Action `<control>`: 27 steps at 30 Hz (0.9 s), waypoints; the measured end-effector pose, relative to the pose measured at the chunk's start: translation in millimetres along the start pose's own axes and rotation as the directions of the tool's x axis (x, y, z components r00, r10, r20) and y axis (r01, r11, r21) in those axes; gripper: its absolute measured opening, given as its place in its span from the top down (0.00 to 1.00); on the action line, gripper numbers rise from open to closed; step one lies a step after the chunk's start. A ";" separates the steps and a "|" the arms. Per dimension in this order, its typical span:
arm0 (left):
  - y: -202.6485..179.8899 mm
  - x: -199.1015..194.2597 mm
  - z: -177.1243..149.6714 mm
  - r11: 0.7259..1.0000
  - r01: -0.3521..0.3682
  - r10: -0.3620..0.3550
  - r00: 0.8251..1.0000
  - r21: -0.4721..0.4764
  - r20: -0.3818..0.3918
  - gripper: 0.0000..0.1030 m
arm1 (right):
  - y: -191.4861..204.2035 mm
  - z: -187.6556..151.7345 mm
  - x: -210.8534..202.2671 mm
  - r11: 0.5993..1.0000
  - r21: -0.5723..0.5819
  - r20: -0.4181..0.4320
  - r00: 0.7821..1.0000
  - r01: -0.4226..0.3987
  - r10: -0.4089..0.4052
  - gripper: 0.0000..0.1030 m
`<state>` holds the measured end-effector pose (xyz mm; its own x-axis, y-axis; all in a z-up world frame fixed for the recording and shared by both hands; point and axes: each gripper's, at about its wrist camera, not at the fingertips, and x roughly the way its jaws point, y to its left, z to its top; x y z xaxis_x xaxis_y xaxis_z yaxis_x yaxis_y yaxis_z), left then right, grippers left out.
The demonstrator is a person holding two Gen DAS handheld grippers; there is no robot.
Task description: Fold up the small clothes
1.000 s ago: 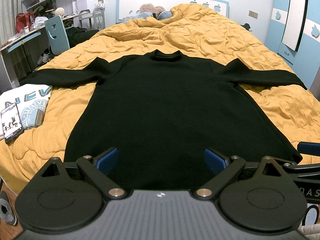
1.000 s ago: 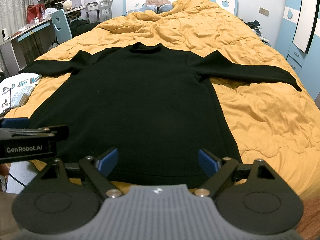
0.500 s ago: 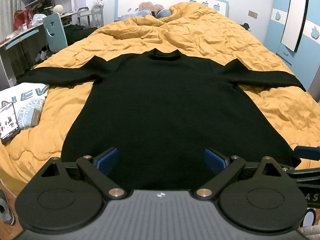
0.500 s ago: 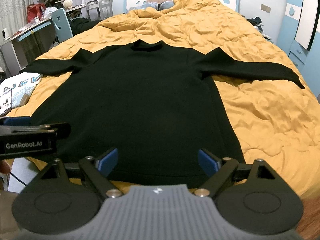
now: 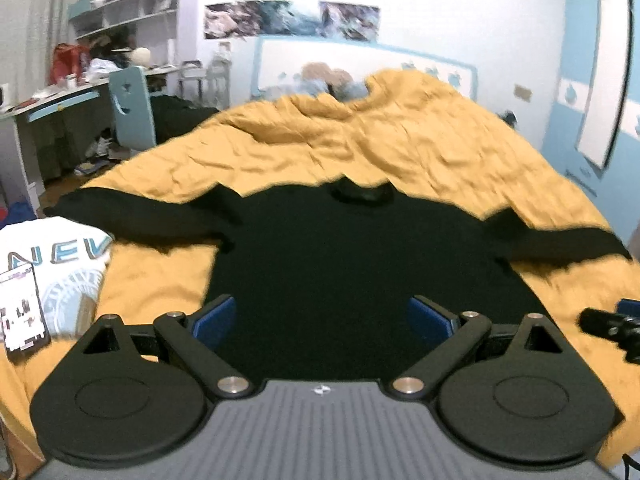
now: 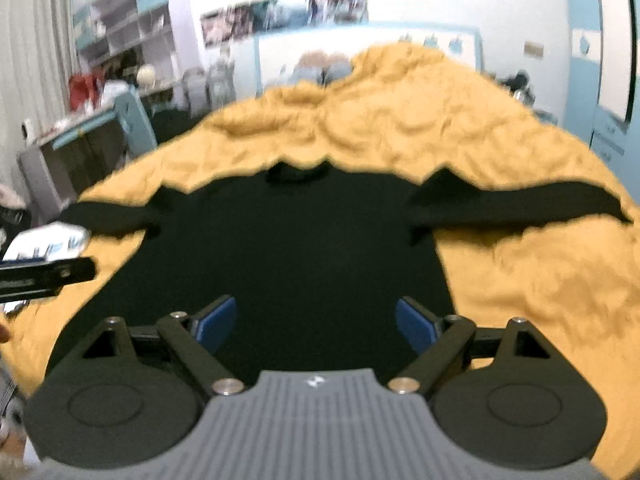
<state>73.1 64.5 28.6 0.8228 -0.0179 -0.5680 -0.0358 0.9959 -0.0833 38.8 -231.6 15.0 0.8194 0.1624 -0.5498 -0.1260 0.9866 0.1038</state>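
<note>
A black long-sleeved sweater point(image 5: 352, 256) lies flat on the orange quilt, collar away from me, both sleeves spread sideways; it also shows in the right wrist view point(image 6: 296, 248). My left gripper point(image 5: 322, 318) is open and empty, low over the sweater's lower part. My right gripper point(image 6: 316, 322) is open and empty, also over the lower part, toward its right side. The right gripper's finger shows at the left view's right edge point(image 5: 612, 326). The left gripper's finger shows at the right view's left edge point(image 6: 44, 276). Both views are motion-blurred.
The orange quilt point(image 5: 380, 136) covers the bed. A folded white printed shirt point(image 5: 60, 264) with a phone point(image 5: 20, 316) on it lies at the bed's left edge. A desk and blue chair point(image 5: 132, 112) stand left; a blue wardrobe point(image 5: 600, 92) stands right.
Both grippers have dropped lower and tilted up toward the room, moving closer over the sweater's lower part. Both stay open. The sweater has not moved.
</note>
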 end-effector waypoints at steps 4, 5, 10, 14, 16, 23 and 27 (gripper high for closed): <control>37.8 19.1 25.2 0.997 0.010 -0.009 1.000 -0.076 0.018 0.00 | 3.0 27.8 19.1 1.000 0.001 0.077 0.997 0.029 -0.029 0.19; 49.2 24.8 31.0 0.995 0.012 -0.010 1.000 -0.100 0.020 0.00 | 4.3 35.0 25.8 1.000 0.009 0.086 0.996 0.025 -0.026 0.19; 104.4 52.2 55.5 0.985 0.013 -0.006 0.999 -0.170 0.040 0.00 | 16.0 65.3 62.1 0.999 0.026 0.081 0.996 -0.023 0.021 0.21; 154.4 71.2 76.2 0.979 -0.009 0.022 0.998 -0.203 0.061 0.00 | 31.8 82.7 96.6 1.000 0.017 0.069 0.997 -0.026 0.025 0.27; 185.9 82.3 87.4 0.970 -0.009 0.025 0.998 -0.242 0.064 0.00 | 41.3 89.5 118.6 1.000 0.006 0.048 0.999 -0.004 0.004 0.35; 317.8 111.4 96.6 0.862 -0.070 0.129 0.988 -0.502 0.083 0.07 | 55.2 103.8 188.6 0.998 0.051 -0.031 0.999 -0.023 0.025 0.54; 392.4 132.7 83.4 0.735 -0.105 0.205 0.976 -0.669 0.072 0.06 | 65.2 99.5 214.4 0.999 0.048 -0.062 0.998 -0.022 0.025 0.56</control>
<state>215.5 460.3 -11.2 0.8366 0.1928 -0.5128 -0.4925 0.6748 -0.5497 261.8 -134.0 -13.6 0.7799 0.1876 -0.5971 -0.1168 0.9809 0.1557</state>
